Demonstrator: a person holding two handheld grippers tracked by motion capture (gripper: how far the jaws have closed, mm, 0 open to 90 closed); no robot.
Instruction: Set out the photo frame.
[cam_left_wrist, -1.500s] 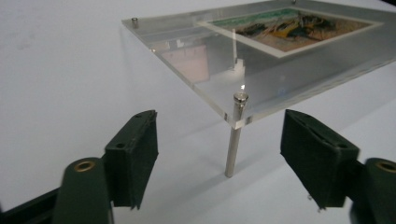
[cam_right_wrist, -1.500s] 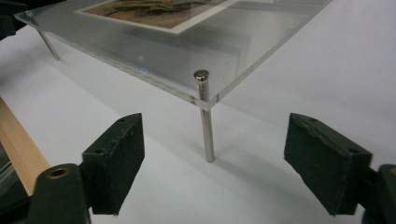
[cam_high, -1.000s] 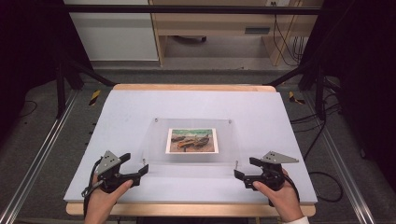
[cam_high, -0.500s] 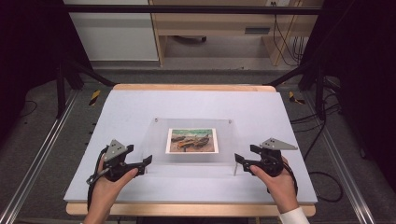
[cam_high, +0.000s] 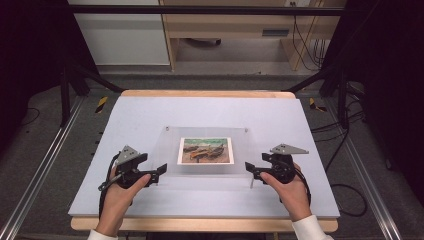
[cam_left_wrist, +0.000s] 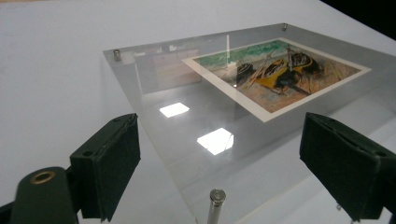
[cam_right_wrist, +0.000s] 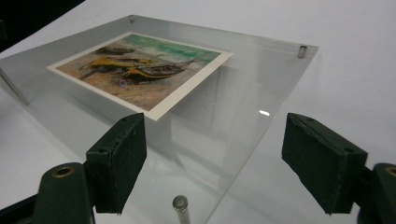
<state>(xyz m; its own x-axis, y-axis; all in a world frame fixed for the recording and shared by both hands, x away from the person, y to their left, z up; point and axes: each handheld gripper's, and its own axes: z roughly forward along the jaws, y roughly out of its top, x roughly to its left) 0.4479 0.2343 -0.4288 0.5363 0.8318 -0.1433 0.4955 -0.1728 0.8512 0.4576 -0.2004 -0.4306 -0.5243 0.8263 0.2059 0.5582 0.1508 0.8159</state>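
A clear acrylic picture frame (cam_high: 206, 150) lies flat on short metal standoff pins in the middle of the pale table (cam_high: 130, 120). It holds a print of boats (cam_high: 206, 150) with a white border. My left gripper (cam_high: 159, 174) is open at the frame's near left corner, its jaws on either side of the corner pin (cam_left_wrist: 215, 199). My right gripper (cam_high: 250, 171) is open at the near right corner, around that corner's pin (cam_right_wrist: 180, 205). In the left gripper view the print (cam_left_wrist: 280, 74) sits beyond the open left gripper (cam_left_wrist: 224, 140); the right gripper view shows the print (cam_right_wrist: 140, 70) past the open right gripper (cam_right_wrist: 217, 135).
The table has a wooden front edge (cam_high: 200, 224). Metal rails (cam_high: 40, 170) run along both sides on the floor. Black stand legs (cam_high: 65, 95) and cables (cam_high: 345, 150) lie beside the table. A wooden bench (cam_high: 235, 30) stands at the back.
Both hands have moved forward and inward from the table's front edge. Each open gripper now sits at a near corner of the acrylic frame. The frame has not moved.
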